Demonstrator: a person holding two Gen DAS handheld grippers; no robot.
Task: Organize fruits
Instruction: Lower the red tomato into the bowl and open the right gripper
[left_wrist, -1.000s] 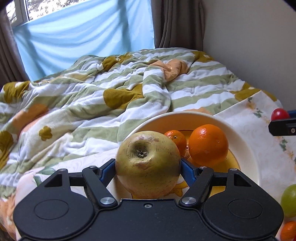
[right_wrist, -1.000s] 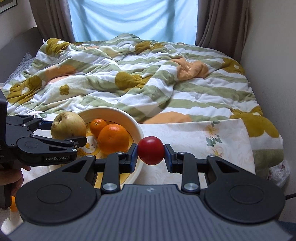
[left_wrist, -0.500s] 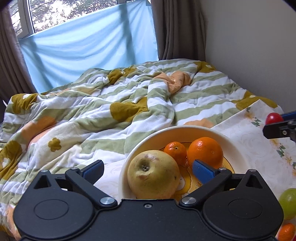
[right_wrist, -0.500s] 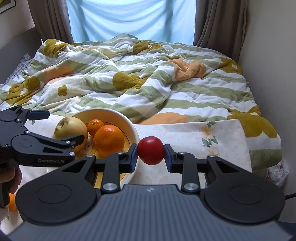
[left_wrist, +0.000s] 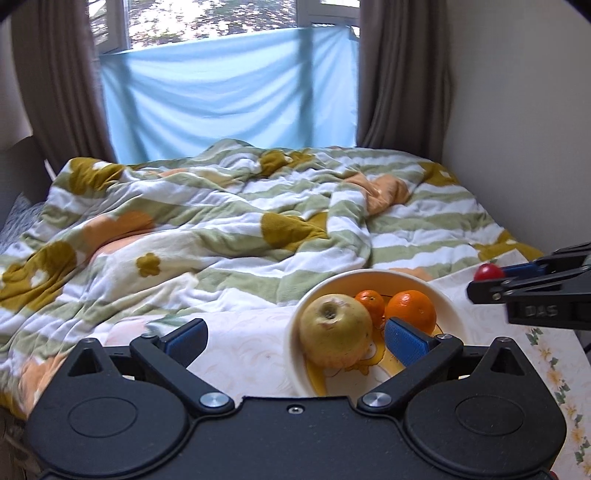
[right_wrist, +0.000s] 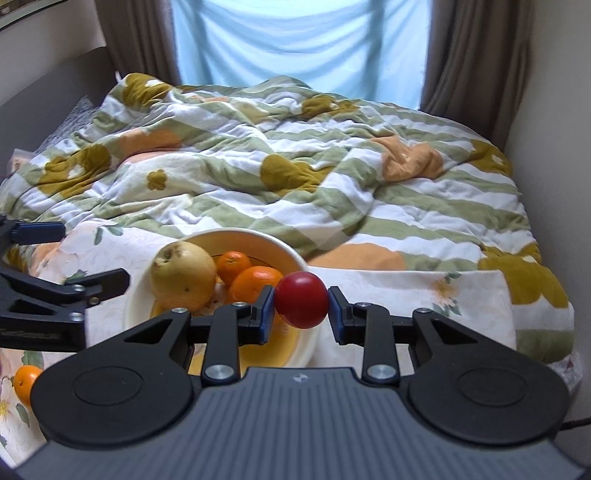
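A cream bowl (left_wrist: 456, 308) (right_wrist: 291, 258) holds a yellow-green pear (left_wrist: 334, 330) (right_wrist: 183, 275), a large orange (left_wrist: 412, 310) (right_wrist: 255, 282) and a small tangerine (left_wrist: 369, 301) (right_wrist: 233, 263). My left gripper (left_wrist: 295, 338) is open and empty, drawn back to the bowl's left. My right gripper (right_wrist: 301, 308) is shut on a small red fruit (right_wrist: 301, 299), held just above the bowl's right rim; the fruit also shows in the left wrist view (left_wrist: 488, 272).
The bowl stands on a floral cloth (right_wrist: 406, 291) at the foot of a bed with a rumpled striped blanket (left_wrist: 221, 229). A loose orange (right_wrist: 26, 382) lies on the cloth at the left. A wall runs along the right side.
My left gripper opened, let the pear down into the bowl, then pulled back and to the left. My right gripper with the red fruit moved closer over the bowl's rim.
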